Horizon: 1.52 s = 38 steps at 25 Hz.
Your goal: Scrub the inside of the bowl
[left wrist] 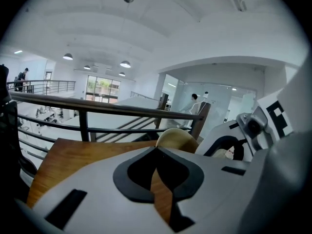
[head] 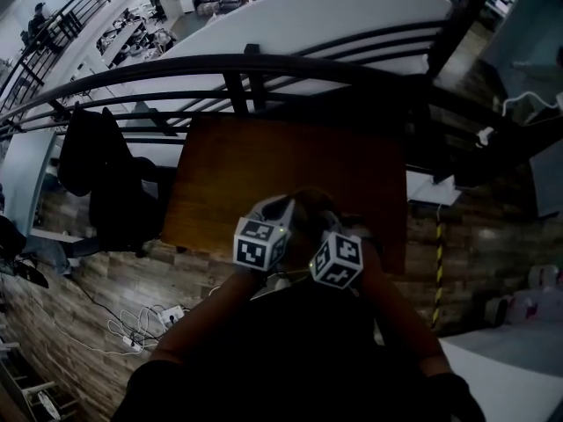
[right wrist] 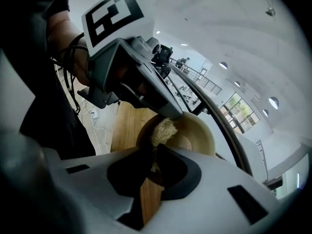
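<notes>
A tan wooden bowl point(right wrist: 197, 130) sits on the brown table point(head: 264, 165). In the right gripper view, my right gripper point(right wrist: 153, 152) is shut at the bowl's near rim. A tuft of pale fibrous scrubber point(right wrist: 163, 129) sticks out of its jaws into the bowl. My left gripper point(right wrist: 173, 115) comes down from the upper left, shut on the bowl's far-left rim. In the left gripper view, the left gripper point(left wrist: 156, 150) is shut, with the bowl's wall point(left wrist: 176, 138) just past the tips. From the head view, both grippers point(head: 281, 207) point(head: 325, 220) crowd over the bowl and hide it.
A dark metal railing point(head: 264, 69) runs along the table's far edge, with a drop behind it. A chair draped in black cloth point(head: 97, 174) stands at the left. White cables point(head: 141, 323) lie on the wood floor. A yellow-black striped post point(head: 438, 253) is at the right.
</notes>
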{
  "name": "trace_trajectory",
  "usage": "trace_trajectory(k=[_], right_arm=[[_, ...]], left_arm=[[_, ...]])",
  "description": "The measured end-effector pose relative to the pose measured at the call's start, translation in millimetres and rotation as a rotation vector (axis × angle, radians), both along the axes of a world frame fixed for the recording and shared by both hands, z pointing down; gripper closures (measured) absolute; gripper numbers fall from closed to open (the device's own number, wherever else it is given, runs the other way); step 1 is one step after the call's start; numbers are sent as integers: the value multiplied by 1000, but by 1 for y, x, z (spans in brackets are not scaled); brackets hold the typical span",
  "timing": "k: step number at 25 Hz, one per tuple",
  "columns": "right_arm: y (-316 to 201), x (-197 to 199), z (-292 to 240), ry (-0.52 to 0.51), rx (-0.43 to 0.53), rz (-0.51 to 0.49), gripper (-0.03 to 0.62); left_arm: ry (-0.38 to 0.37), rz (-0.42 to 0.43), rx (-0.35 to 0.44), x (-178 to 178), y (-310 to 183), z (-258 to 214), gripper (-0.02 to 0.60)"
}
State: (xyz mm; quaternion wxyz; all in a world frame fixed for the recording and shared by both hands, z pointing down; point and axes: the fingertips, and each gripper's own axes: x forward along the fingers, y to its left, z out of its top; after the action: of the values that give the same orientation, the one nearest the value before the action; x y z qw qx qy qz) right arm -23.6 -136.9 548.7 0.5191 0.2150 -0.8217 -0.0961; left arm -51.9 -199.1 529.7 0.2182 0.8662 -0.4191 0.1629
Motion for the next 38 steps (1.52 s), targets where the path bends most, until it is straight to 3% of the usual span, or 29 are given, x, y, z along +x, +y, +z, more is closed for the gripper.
trace_trajectory(k=[7, 12, 15, 18, 22, 27, 31, 38], right_arm=[[-24, 18, -25, 115, 212, 33, 551], [-38, 16, -31, 165, 336, 32, 551], [-34, 6, -29, 153, 319, -18, 551], [-25, -4, -27, 103, 245, -45, 551], [-12, -14, -28, 17, 123, -58, 551], [2, -13, -26, 6, 60, -74, 551], [4, -1, -31, 45, 88, -54, 551], [-20, 20, -57, 66, 224, 64, 551]], left_arm=[[9, 5, -30, -3, -2, 2, 577], [119, 30, -99, 9, 7, -7, 577], [173, 49, -105, 13, 9, -25, 575], [181, 64, -82, 14, 10, -35, 574], [137, 66, -37, 8, 9, -34, 575], [99, 58, 14, 5, 4, -35, 575], [93, 33, 5, -3, -2, -30, 577], [116, 39, 0, 1, 2, -32, 577]])
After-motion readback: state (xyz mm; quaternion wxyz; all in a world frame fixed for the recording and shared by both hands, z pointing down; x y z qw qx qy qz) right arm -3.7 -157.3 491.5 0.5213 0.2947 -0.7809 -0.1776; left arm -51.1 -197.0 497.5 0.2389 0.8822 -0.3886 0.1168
